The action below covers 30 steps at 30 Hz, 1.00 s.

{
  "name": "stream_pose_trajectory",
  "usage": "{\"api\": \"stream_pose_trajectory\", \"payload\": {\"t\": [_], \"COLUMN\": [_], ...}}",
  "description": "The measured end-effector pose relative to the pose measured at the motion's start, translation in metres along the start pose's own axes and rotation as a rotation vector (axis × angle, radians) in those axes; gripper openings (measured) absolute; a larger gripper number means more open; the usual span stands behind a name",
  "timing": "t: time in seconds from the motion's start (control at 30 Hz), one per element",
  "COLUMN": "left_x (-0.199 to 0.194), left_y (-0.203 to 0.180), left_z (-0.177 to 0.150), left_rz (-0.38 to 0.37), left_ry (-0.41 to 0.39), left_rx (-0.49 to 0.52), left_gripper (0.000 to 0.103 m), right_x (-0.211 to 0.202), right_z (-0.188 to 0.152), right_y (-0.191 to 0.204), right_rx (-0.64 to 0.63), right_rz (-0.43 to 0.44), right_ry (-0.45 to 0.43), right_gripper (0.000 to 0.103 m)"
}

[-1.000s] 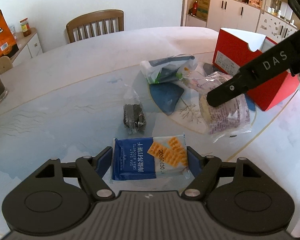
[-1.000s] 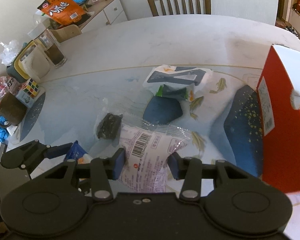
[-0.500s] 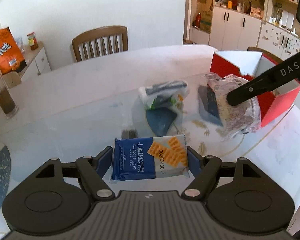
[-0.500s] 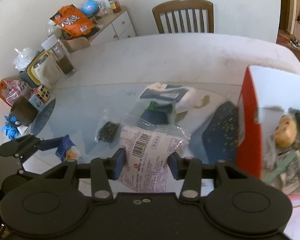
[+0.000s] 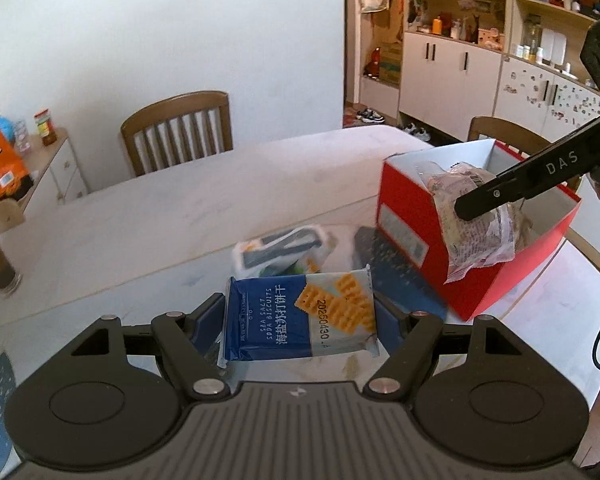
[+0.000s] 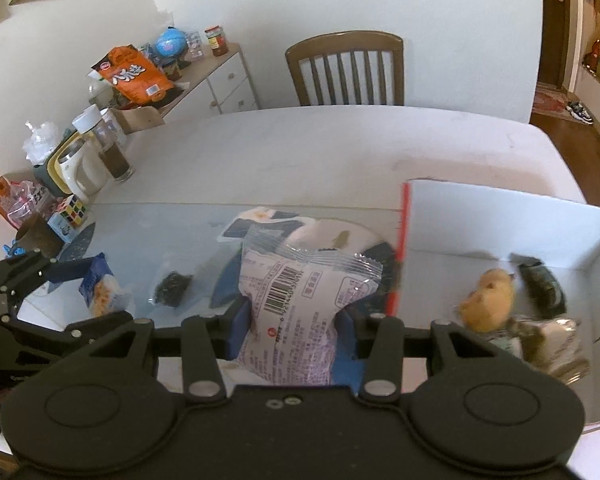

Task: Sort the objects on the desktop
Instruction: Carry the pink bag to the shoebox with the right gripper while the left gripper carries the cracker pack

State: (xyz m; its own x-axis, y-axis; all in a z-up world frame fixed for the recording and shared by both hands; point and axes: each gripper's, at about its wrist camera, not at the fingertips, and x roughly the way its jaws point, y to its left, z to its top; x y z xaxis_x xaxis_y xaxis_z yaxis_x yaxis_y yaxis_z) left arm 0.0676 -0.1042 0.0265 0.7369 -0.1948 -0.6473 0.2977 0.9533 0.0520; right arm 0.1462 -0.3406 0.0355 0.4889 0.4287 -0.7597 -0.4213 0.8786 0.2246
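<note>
My left gripper (image 5: 300, 316) is shut on a blue soda biscuit pack (image 5: 300, 316), held above the table. My right gripper (image 6: 292, 328) is shut on a clear pinkish snack bag with a barcode (image 6: 296, 312); the left wrist view shows that bag (image 5: 476, 224) hanging over the left wall of the red box (image 5: 412, 232). The box's white inside (image 6: 480, 224) holds a yellow plush toy (image 6: 488, 296) and several wrapped snacks. On the table lie a white and dark packet (image 5: 280, 248) and a small dark wrapped snack (image 6: 172, 288). The left gripper and its biscuit pack (image 6: 100, 288) show at the right wrist view's left edge.
A wooden chair (image 6: 344, 68) stands behind the table. At the table's left side are a kettle (image 6: 76, 168), jars, a puzzle cube (image 6: 70, 212) and a brown cup. A sideboard (image 6: 220, 76) carries an orange bag. Cabinets (image 5: 452, 64) line the far right.
Both grippers rose with their packs. The right one carried the snack bag rightward from the table's middle to over the red box's edge, so the box's inside now shows.
</note>
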Motion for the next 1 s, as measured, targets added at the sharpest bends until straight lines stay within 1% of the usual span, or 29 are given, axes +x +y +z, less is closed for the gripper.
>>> {"api": "stream_pose_trajectory", "payload": {"t": [0.3, 0.63, 0.8, 1.0], "left_x": [0.022, 0.054, 0.075, 0.108], "left_y": [-0.048, -0.109, -0.138, -0.171], "left_z": [0.035, 0.076, 0.09, 0.101], "left_rz": [-0.045, -0.117, -0.156, -0.212], "left_ry": [-0.02, -0.032, -0.007, 0.058], "left_rx": [0.043, 0.126, 0.174, 0.236], "left_gripper": [0.077, 0.077, 0.077, 0.077], "right_x": [-0.02, -0.037, -0.038, -0.031], "right_z": [0.003, 0.001, -0.003, -0.01], "right_y": [-0.054, -0.123, -0.152, -0.175], "right_rx": [0.025, 0.065, 0.091, 0.097], "right_rz": [-0.028, -0.108, -0.142, -0.146], "right_ry": [-0.03, -0.031, -0.023, 0.011], "right_gripper": [0.045, 0.045, 0.045, 0.045]}}
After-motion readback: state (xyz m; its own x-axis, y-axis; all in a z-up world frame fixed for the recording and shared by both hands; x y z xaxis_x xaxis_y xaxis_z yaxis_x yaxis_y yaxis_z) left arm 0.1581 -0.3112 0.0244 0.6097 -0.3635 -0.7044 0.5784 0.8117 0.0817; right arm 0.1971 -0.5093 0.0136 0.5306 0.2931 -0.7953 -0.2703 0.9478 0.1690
